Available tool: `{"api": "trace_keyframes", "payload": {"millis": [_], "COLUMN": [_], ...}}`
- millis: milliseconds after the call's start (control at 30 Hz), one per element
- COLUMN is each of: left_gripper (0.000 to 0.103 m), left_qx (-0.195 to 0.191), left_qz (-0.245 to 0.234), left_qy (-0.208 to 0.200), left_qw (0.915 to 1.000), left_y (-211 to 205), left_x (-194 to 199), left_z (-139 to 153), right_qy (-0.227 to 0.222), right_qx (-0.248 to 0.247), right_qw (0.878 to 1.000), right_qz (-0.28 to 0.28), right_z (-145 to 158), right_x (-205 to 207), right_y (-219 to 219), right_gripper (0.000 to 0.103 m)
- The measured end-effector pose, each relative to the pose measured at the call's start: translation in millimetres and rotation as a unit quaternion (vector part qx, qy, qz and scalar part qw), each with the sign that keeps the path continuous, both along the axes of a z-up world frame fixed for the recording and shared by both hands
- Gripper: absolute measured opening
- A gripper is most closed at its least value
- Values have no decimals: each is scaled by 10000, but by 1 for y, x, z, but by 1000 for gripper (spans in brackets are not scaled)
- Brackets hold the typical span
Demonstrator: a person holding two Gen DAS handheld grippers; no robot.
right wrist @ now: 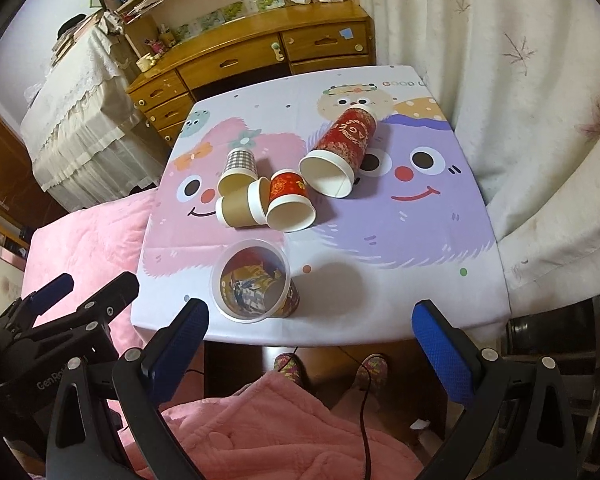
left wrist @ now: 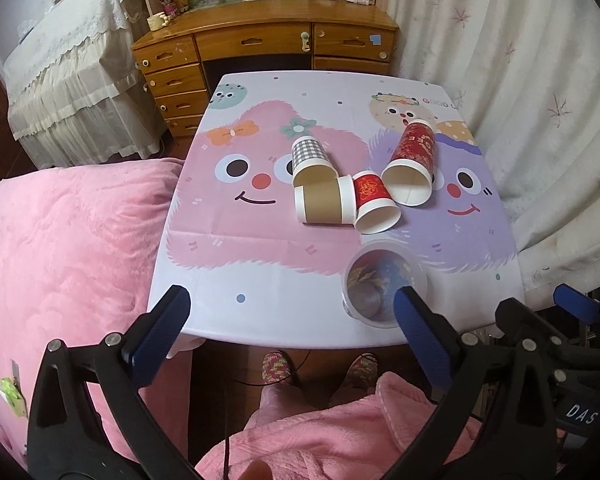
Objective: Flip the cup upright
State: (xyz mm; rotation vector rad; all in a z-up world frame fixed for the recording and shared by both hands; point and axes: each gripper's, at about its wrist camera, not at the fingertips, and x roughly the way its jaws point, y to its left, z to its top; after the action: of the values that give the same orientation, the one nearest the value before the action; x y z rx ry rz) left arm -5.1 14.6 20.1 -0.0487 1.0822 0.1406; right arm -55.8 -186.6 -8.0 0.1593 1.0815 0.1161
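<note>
Four paper cups are lying on their sides in a bunch in the middle of the table (right wrist: pixel 440 292): a checked cup (right wrist: pixel 240 166), a brown cup (right wrist: pixel 242 204), a small red cup (right wrist: pixel 288 200) and a big red cup (right wrist: pixel 340 148). A clear cup (right wrist: pixel 254 284) is standing upright near the front edge. The left claw (left wrist: pixel 290 324) and the right claw (right wrist: pixel 310 340) are both hanging wide open, holding nothing.

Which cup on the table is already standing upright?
The clear plastic cup with a printed wrap near the table's front edge; its mouth faces up, while the four paper cups lie on their sides.
</note>
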Motion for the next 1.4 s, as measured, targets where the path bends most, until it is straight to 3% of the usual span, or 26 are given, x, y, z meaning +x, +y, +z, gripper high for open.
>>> {"api": "trace_keyframes", "payload": {"millis": [300,633,1400], "left_gripper": [102,102,102], "left_qx": [-193,-332,-152], "left_qz": [18,-16,-122], "left_qy": [307,338,314], "left_qw": [9993,9989,9993], "left_y": [2,5,1], "left_x": [5,10,14], "left_z": [-16,-20,-17], "right_qy": [138,227,306], "right_qx": [-76,-90,-49], "right_qw": [9999,9997,9995], "right_qz": [24,64,-25], "right_z": [-7,-13,-17], "right_x": [8,10,14], "right_y": [3,8,0], "right_gripper": [103,103,103]}}
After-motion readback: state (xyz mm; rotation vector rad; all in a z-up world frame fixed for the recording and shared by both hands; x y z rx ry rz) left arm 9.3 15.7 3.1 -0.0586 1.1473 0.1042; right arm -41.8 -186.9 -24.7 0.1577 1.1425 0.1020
